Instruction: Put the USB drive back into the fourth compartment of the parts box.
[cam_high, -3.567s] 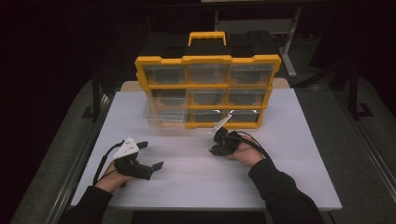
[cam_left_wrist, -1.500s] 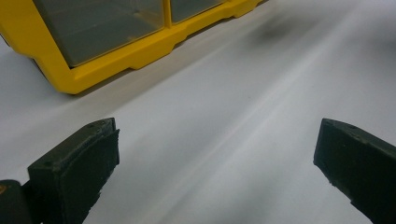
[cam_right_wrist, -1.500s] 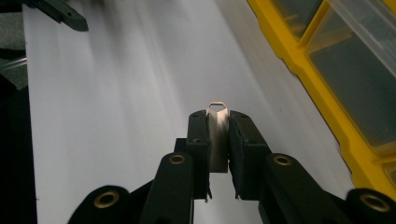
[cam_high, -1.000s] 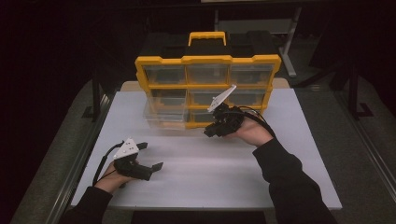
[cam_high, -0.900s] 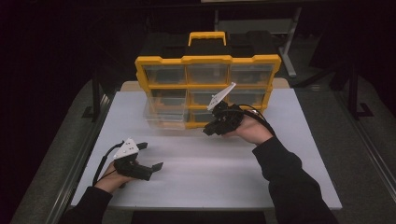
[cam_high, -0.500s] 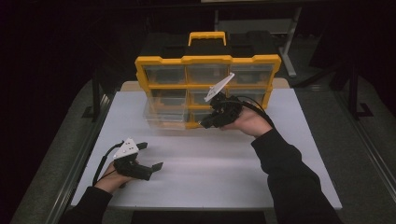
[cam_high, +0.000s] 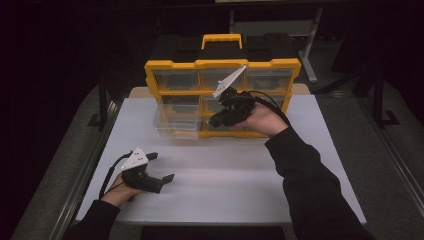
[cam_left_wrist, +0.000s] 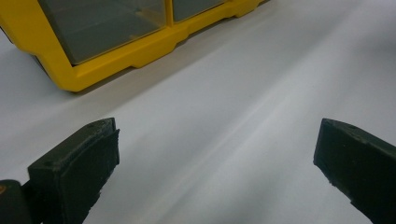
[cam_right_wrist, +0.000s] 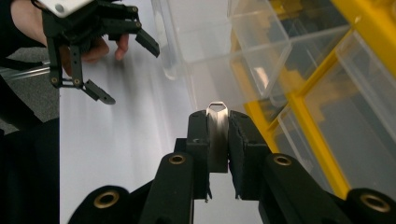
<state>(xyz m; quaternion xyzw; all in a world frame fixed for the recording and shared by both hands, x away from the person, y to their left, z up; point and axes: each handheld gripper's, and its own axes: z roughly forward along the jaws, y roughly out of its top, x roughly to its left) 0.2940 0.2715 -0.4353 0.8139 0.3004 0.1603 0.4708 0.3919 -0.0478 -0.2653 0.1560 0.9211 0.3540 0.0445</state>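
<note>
In the high view the right gripper (cam_high: 216, 120) was held up off the table (cam_high: 240, 180), in the upper middle of the frame, against the front of the yellow cabinet (cam_high: 222, 64). The right hand (cam_high: 262, 119) gripped it from the right side, with the forearm and dark sleeve (cam_high: 310, 190) running down to the lower right corner. Its grey plate (cam_high: 229, 81) tilted up over the cabinet's middle column, and its cable looped over the hand.

In the right gripper view its jaws were pressed together on a small flat metal piece (cam_right_wrist: 217, 135), which stood upright between the pads with its looped top end poking just above the jaw tips, at the centre of the frame. Beyond the tips, at the upper right of that frame, lay the clear drawers (cam_right_wrist: 261, 42), one of them pulled out of the cabinet.

The left gripper (cam_high: 161, 167) rested low at the lower left of the high view, on the table, well apart from the cabinet. The left hand (cam_high: 122, 192) held it from behind, with the wrist entering from the bottom edge. Its jaws were spread wide with nothing between them; in the left gripper view the two black pads (cam_left_wrist: 79, 172) stood at the lower left and lower right edges with bare table between them, and the cabinet's bottom rail lay in the upper left.
</note>
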